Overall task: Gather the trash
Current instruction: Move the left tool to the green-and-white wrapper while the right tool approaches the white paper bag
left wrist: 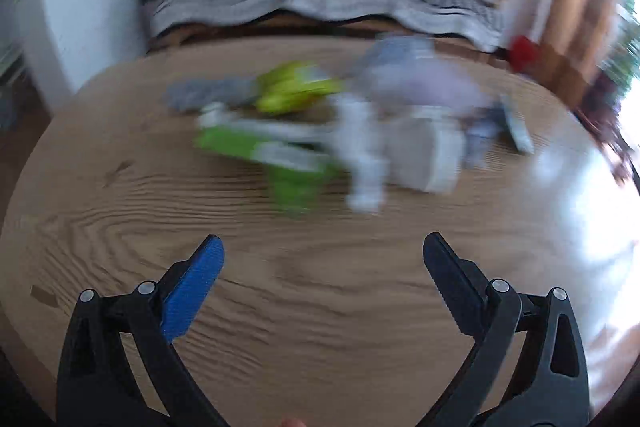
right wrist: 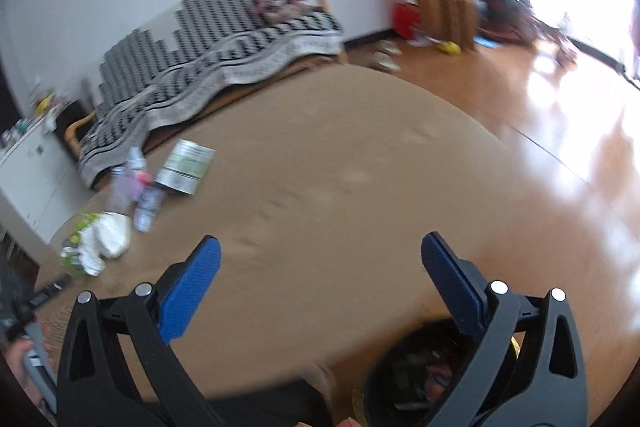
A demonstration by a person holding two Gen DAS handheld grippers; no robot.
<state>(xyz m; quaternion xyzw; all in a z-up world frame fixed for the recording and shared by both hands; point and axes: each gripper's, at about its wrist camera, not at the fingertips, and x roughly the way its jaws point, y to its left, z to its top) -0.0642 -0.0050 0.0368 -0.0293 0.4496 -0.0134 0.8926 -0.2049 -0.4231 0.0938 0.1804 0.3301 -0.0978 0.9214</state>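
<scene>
A heap of trash lies on the round wooden table (left wrist: pixel 120 195). In the blurred left wrist view it shows a green-and-white wrapper (left wrist: pixel 260 151), a yellow-green packet (left wrist: pixel 296 87), crumpled white paper (left wrist: pixel 404 155) and a pale plastic bottle (left wrist: pixel 416 79). My left gripper (left wrist: pixel 322 245) hangs open above the bare tabletop in front of the heap, nothing between its fingers. In the right wrist view the heap sits far left: a silver can (right wrist: pixel 184 167), plastic bottles (right wrist: pixel 132 183), white paper (right wrist: pixel 106 237). My right gripper (right wrist: pixel 320 247) is open and empty over the table, with a dark trash bin (right wrist: pixel 412 371) below it.
A sofa with a black-and-white patterned throw (right wrist: pixel 208 75) stands behind the table. A white cabinet (left wrist: pixel 80 23) is at the left. A remote (right wrist: pixel 50 291) lies near the table's left edge. The shiny wood floor (right wrist: pixel 540 147) stretches right toward a bright doorway.
</scene>
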